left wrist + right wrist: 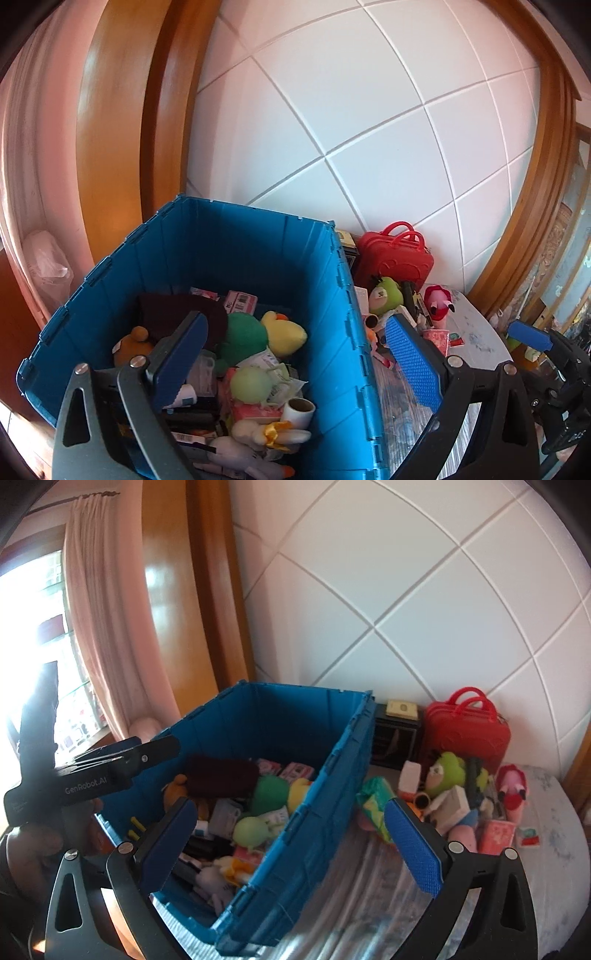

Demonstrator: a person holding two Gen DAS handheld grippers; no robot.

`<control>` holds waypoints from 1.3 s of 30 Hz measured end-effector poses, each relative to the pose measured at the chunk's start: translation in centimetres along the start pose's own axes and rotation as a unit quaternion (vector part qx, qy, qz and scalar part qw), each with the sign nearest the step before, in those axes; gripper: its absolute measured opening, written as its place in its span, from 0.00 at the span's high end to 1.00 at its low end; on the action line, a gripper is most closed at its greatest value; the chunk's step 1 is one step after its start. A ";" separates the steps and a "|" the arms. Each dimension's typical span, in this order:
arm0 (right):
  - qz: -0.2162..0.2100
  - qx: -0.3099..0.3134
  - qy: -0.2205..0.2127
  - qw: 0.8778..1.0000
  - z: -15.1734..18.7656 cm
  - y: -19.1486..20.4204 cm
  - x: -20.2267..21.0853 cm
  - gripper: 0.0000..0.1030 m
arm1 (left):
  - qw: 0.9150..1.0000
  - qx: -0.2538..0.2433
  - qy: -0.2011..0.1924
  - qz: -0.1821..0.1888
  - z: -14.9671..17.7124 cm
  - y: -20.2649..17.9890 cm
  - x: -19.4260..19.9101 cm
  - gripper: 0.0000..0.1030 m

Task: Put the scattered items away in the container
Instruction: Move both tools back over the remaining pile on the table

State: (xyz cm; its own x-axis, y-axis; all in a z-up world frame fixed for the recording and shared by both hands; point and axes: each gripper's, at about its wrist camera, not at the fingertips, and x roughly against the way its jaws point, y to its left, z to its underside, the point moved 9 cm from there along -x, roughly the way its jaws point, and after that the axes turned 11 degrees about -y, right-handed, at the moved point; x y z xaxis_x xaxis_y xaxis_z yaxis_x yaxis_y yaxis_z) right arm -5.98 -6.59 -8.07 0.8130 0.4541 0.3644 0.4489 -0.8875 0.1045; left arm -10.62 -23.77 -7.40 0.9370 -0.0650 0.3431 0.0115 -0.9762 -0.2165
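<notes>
I counted one blue crate [325, 775] and one red case [467, 734] with two handles. One dark box [395, 742] stood by the wall, with one small pale box [400, 709] on top. Inside the crate I tallied one green plush [245, 334], one yellow duck plush [284, 332], one orange-brown plush [135, 341], one pale green ball [251, 384], one tape roll [299, 408] and two pink cartons [295, 770]. Outside it I noted one green-headed doll [445, 775], one pink-and-red plush [511, 790] and one pink patterned box [496, 836]. The smaller clutter was too jumbled to count.
</notes>
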 end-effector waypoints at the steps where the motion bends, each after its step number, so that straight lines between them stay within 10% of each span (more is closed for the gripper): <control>1: 0.007 0.001 -0.001 1.000 0.0 -0.7 0.6 0.00 | 1.000 -0.004 0.001 0.002 0.1 -1.2 0.2 0.04; 13: 0.064 -0.014 -0.009 0.998 1.5 -11.4 10.0 0.00 | 0.997 -0.064 0.039 -0.008 2.6 -14.4 2.1 0.01; 39: 0.056 -0.019 -0.010 0.998 4.0 -17.2 17.2 0.00 | 0.993 -0.093 0.051 -0.048 4.7 -23.0 5.9 0.01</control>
State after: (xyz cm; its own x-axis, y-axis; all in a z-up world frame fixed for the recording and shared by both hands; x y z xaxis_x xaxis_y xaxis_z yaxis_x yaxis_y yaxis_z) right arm 1.78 16.80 -7.32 0.8644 0.3531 0.3579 0.3408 -0.9349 0.0991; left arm -3.76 -0.76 -4.70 0.8948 0.0188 0.4461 0.0256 -0.9996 -0.0093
